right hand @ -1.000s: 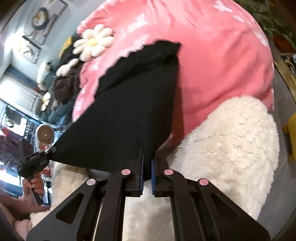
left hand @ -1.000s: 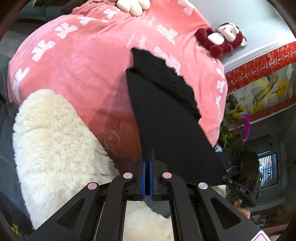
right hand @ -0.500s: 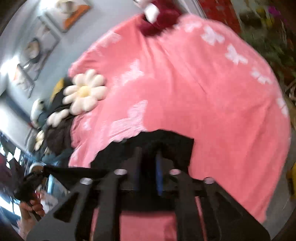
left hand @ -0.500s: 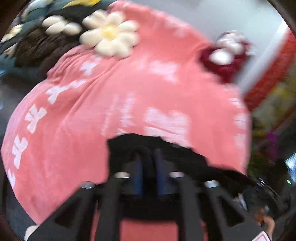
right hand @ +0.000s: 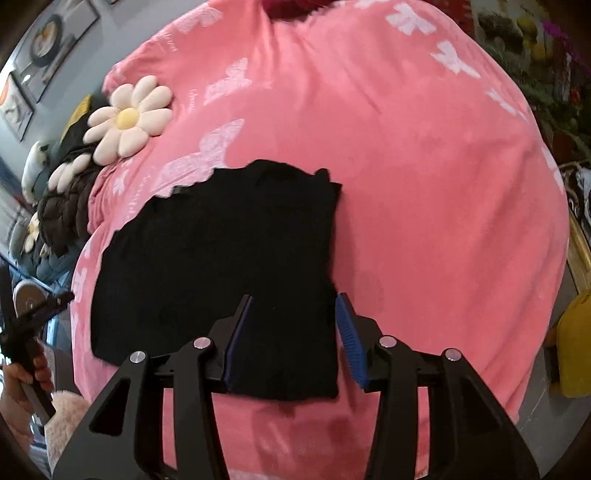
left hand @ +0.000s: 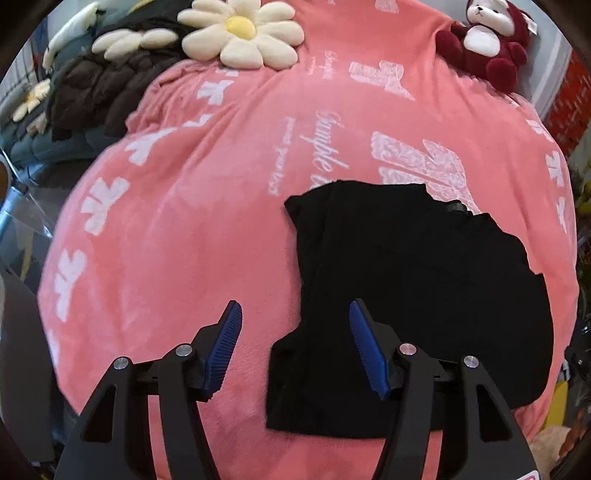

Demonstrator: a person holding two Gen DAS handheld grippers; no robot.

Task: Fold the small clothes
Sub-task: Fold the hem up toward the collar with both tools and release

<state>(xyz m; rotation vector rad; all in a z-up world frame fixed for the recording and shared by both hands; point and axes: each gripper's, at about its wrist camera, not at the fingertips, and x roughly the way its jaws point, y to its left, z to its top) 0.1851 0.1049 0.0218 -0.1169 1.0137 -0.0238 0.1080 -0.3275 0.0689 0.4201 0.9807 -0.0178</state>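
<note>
- The left gripper has its blue-padded fingers spread wide and holds nothing; it hangs over the near left edge of the black garment.
- The right gripper is likewise spread wide and empty, above the garment's near right corner, one pad over the cloth's edge.
- The black garment lies flat on the pink blanket, apart from both grippers' pads, as far as the views show.
- The blanket bears white butterfly prints and script lettering.
- Farther back, a daisy-shaped cushion rests at the blanket's far edge, beside a dark brown quilted jacket.
- A dark red and white plush toy sits at the far right corner.
- In the right wrist view, a hand grips the left gripper's handle at the left edge.
</note>
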